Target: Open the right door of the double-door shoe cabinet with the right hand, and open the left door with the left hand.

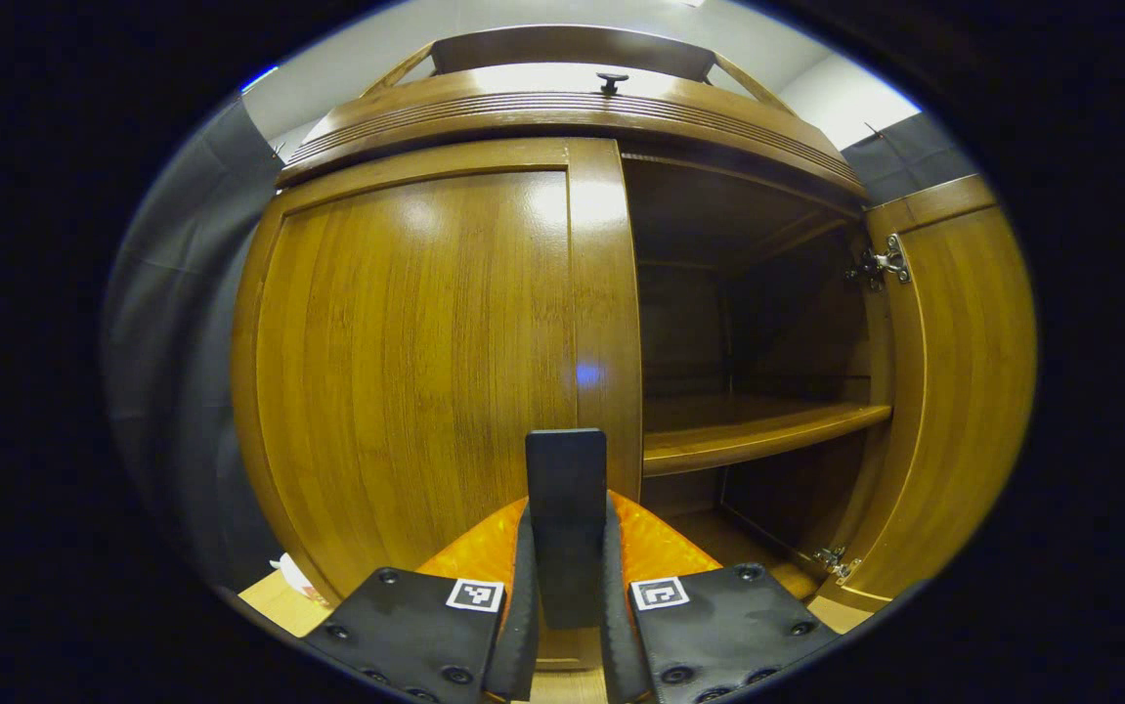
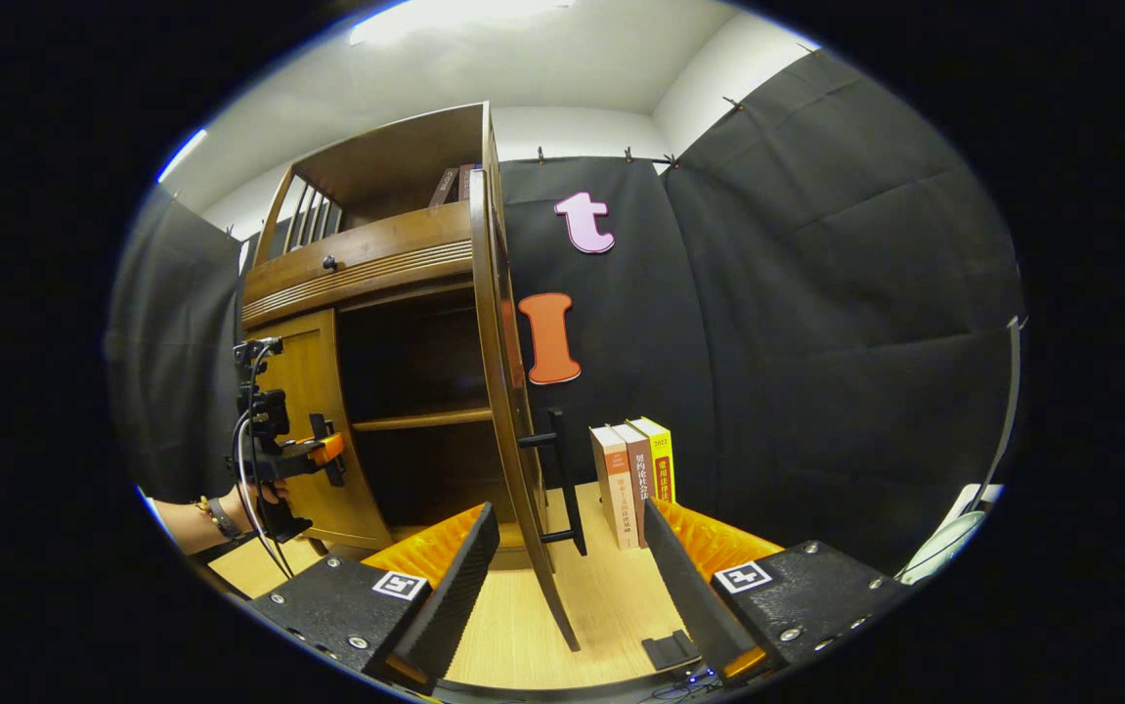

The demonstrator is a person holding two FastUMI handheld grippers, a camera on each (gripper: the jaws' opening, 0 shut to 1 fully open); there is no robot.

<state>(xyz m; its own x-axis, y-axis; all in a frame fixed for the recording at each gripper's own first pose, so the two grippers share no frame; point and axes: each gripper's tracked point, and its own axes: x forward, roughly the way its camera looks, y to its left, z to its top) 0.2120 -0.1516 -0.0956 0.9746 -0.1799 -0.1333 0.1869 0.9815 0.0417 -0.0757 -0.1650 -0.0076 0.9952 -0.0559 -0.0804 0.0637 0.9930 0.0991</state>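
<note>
Fingers of the left hand-held gripper (image 1: 567,548) are sitting right in front of us in the left gripper view, pressed in on a dark upright handle (image 1: 567,489) that belongs to the left door (image 1: 415,362) of the shoe cabinet (image 1: 562,108). We are seeing both fingers squeezing that bar from either side. Behind it, the left door is lying flush and closed against the cabinet front. Just to its right, the cabinet is gaping open: we are looking at a wooden shelf (image 1: 757,425) inside, and farther right the right door (image 1: 953,381) is standing swung out on its metal hinges (image 1: 880,264). Up top, a small dark knob (image 1: 611,80) is sitting on the drawer band.

Switching to the right gripper view, the right hand-held gripper (image 2: 567,587) is hovering with its fingers spread wide, touching nothing, and the edge of the right door (image 2: 513,391) is standing between them, with its black bar handle (image 2: 562,479) just past the tips. Below lies the pale wooden worktop (image 2: 611,596). Near the door, three books (image 2: 632,479) are standing upright against the black cloth wall (image 2: 816,342). Over on the left we are spotting the left hand-held gripper (image 2: 313,455) at the closed left door (image 2: 313,411), held by a hand (image 2: 264,499) wearing a wristband.
</note>
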